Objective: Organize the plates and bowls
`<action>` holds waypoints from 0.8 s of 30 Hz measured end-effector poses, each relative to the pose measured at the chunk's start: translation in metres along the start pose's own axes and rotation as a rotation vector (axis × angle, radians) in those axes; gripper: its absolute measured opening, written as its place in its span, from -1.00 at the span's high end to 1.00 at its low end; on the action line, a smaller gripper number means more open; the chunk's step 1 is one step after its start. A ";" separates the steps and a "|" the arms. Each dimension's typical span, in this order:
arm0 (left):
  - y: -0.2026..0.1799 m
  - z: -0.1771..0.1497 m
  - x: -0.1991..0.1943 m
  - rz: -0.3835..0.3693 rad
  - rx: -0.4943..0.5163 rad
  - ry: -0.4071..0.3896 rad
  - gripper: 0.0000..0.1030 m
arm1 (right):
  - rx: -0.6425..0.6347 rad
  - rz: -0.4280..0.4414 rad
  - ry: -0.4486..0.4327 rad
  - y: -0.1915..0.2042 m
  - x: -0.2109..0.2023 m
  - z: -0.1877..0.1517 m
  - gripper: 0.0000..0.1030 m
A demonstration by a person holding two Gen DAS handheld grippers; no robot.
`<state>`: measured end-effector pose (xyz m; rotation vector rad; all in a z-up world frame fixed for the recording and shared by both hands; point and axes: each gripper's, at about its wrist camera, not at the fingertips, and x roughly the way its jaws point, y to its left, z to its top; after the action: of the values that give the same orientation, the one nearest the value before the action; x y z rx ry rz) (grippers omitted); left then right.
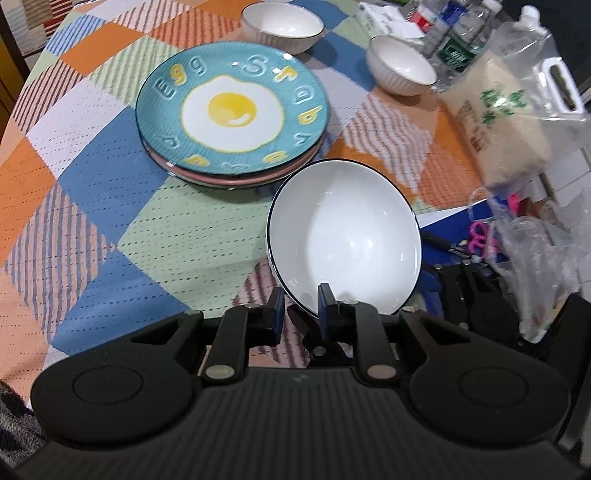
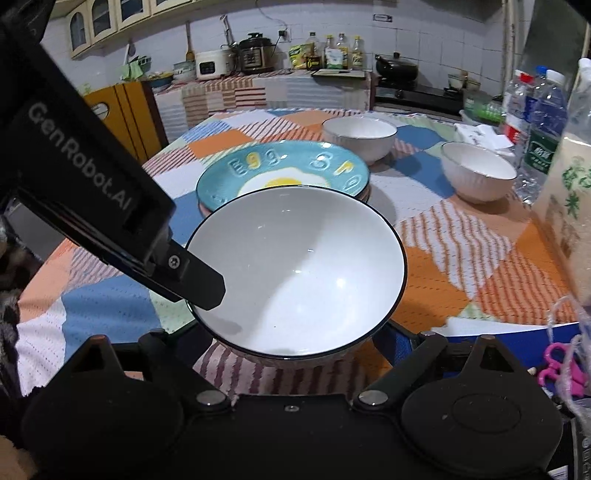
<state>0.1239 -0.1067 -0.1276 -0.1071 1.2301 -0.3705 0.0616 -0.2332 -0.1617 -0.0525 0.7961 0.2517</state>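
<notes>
My left gripper (image 1: 303,310) is shut on the rim of a white bowl with a dark rim (image 1: 345,236), holding it tilted near the table's front; the bowl also shows in the right wrist view (image 2: 295,273). My right gripper (image 2: 295,354) is open, its fingers spread wide under and beside that bowl. A stack of plates topped by a teal fried-egg plate (image 1: 231,110) (image 2: 284,173) lies just beyond. Two white ribbed bowls stand behind it, one at the far side (image 1: 282,24) (image 2: 360,138) and one to the right (image 1: 402,66) (image 2: 478,171).
A checked tablecloth (image 1: 92,177) covers the round table. A bag of rice (image 1: 498,114) (image 2: 565,206) and water bottles (image 1: 461,40) (image 2: 543,125) stand at the right edge. Crumpled plastic and pink scissors (image 1: 484,236) lie at the lower right. A kitchen counter (image 2: 258,85) runs behind.
</notes>
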 end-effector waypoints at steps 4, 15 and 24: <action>0.004 -0.004 0.016 0.030 -0.014 0.024 0.67 | -0.014 -0.003 0.039 0.005 0.014 -0.007 -0.84; 0.011 0.002 0.018 0.000 -0.043 0.089 0.55 | -0.108 -0.014 0.110 0.009 0.013 -0.004 -0.84; 0.010 0.018 -0.018 -0.038 0.004 0.070 0.38 | -0.114 0.065 0.065 -0.033 -0.035 0.007 -0.85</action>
<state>0.1381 -0.0940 -0.1082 -0.1155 1.2981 -0.4128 0.0510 -0.2717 -0.1330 -0.1431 0.8486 0.3583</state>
